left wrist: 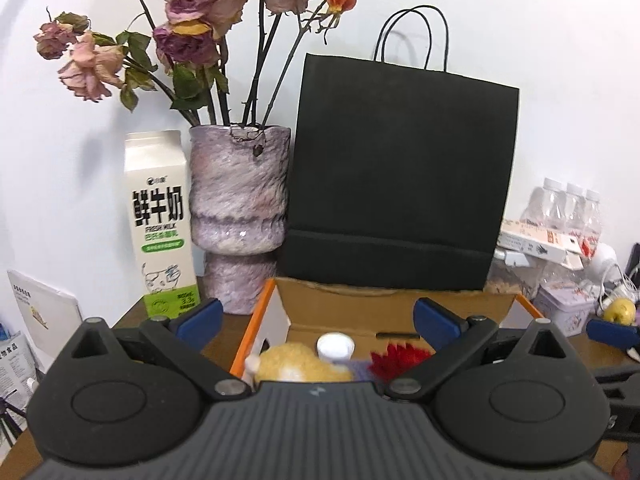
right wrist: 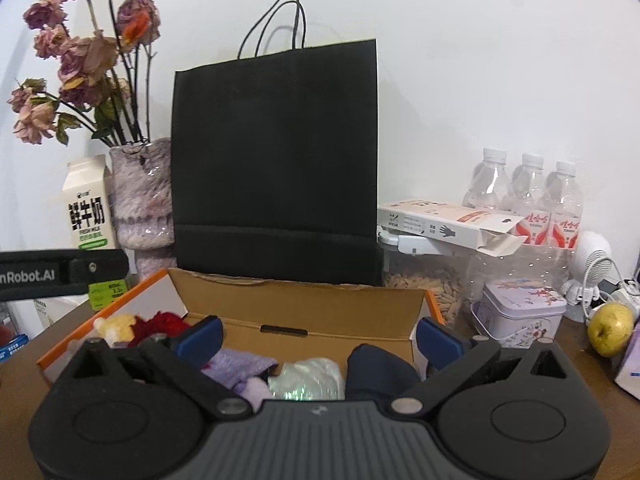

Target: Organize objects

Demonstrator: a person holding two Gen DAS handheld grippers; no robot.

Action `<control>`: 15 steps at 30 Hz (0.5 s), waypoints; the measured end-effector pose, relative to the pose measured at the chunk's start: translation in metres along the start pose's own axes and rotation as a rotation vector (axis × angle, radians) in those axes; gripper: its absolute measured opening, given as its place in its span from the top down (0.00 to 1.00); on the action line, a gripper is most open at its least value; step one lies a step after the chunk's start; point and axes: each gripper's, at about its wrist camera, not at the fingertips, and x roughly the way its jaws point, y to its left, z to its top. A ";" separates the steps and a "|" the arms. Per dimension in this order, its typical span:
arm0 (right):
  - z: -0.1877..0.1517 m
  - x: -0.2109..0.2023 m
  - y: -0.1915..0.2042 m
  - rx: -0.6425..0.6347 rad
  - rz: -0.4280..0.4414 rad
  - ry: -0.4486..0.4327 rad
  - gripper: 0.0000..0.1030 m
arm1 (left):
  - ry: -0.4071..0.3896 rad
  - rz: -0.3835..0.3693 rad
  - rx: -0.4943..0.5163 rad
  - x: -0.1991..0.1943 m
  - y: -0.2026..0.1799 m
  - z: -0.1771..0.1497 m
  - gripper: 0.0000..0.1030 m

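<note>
The left claw (left wrist: 316, 318) stands with its blue pads spread wide and nothing between them, hanging over the near edge of the open cardboard box (left wrist: 400, 308); the right claw (right wrist: 318, 336) is likewise spread wide and empty over the same box (right wrist: 304, 304). Inside the box, under the left claw, lie a yellow plush toy (left wrist: 300, 364), a white round cap (left wrist: 335, 346) and a red frilly piece (left wrist: 396, 356). Under the right claw lie a lilac knitted piece (right wrist: 240, 364), a shiny pale crumpled wrapper (right wrist: 308, 378) and a dark blue item (right wrist: 376, 364). Straight behind the box, touching its back flap, a black paper bag (left wrist: 400, 176) stands upright against the white wall. Left of the box stand a mottled purple vase (left wrist: 240, 216) of dried roses (left wrist: 192, 20) and a milk carton (left wrist: 158, 220). Right of the box sit a clear jar of grain (right wrist: 424, 292), a patterned tin (right wrist: 520, 312), three water bottles (right wrist: 528, 192) and a yellow-green apple (right wrist: 610, 328) on the brown tabletop (right wrist: 60, 332).
</note>
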 end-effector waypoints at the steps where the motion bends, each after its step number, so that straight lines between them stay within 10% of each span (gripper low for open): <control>1: -0.001 -0.005 0.001 -0.005 0.002 0.001 0.00 | 0.004 -0.003 0.004 -0.005 0.001 -0.002 0.00; 15: -0.030 -0.102 0.016 -0.015 0.039 0.019 0.00 | 0.061 -0.021 0.025 -0.099 0.024 -0.035 0.00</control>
